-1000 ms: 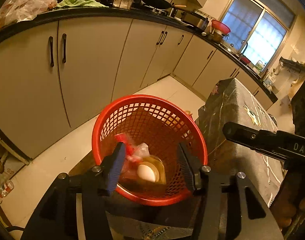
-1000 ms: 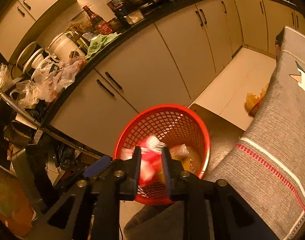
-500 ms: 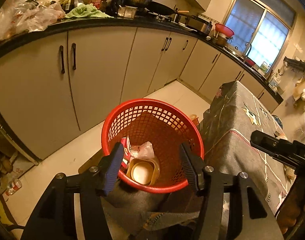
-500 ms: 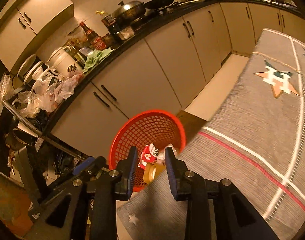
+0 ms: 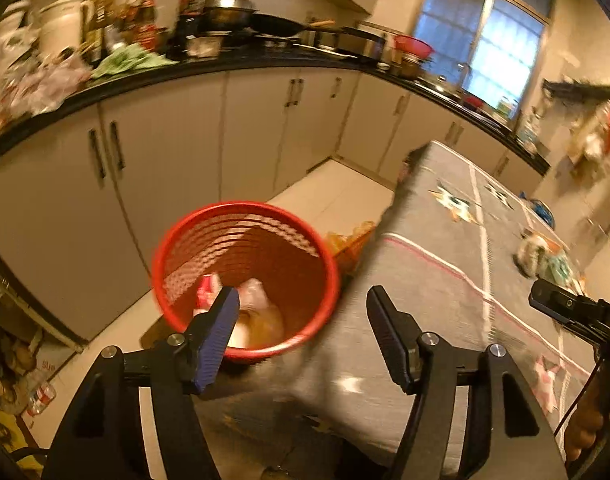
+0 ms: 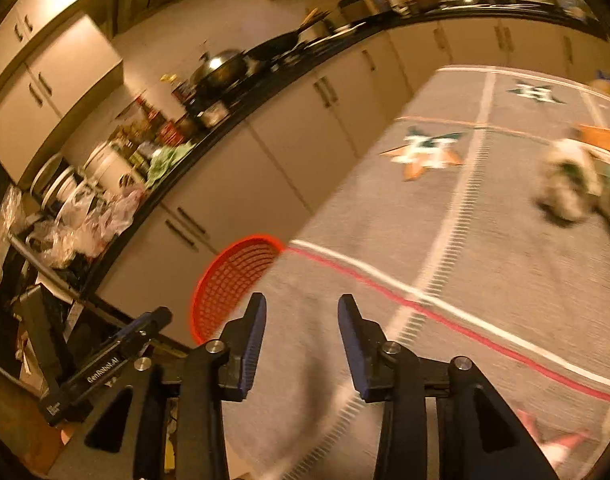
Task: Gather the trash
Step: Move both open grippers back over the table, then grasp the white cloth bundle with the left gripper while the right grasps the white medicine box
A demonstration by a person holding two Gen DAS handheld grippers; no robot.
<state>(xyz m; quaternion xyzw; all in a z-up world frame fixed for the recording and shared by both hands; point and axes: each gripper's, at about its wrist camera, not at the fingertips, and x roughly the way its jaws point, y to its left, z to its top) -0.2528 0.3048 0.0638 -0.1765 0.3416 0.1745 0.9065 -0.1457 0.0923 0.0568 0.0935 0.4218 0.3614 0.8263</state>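
1. The left gripper [image 5: 303,300] hangs with its jaws spread wide and nothing between them. A second ago it hung right over the red mesh basket [image 5: 245,216]; now the basket sits ahead of and just beyond the left jaw, and the table edge fills the space in front of the right jaw.

2. The right gripper [image 6: 301,306] is also released and empty, its jaws parted wider than half a second ago. A second ago those jaws were pinched on a red wrapper above the basket.

3. That wrapper [image 5: 207,286] now lies inside the basket, just past the tip of the left jaw, beside crumpled clear plastic [image 5: 255,290] and a pale yellowish tub [image 5: 261,322] partly hidden by the jaw.

4. In the right wrist view the basket has slid from straight ahead to the left of the left jaw, only part of its rim showing past the grey patterned tablecloth [image 6: 445,248]. The cloth now lies directly before both jaws.

5. Well ahead and to the right of the right jaw, a crumpled pale bundle [image 6: 567,184] rests on the cloth, blurred by motion. Its edges touch other items I cannot make out.

6. Judgement: one drop looks complete, and both grippers are swinging toward the table. The bundle is the likely next pickup, though it is too blurred to confirm it is trash.
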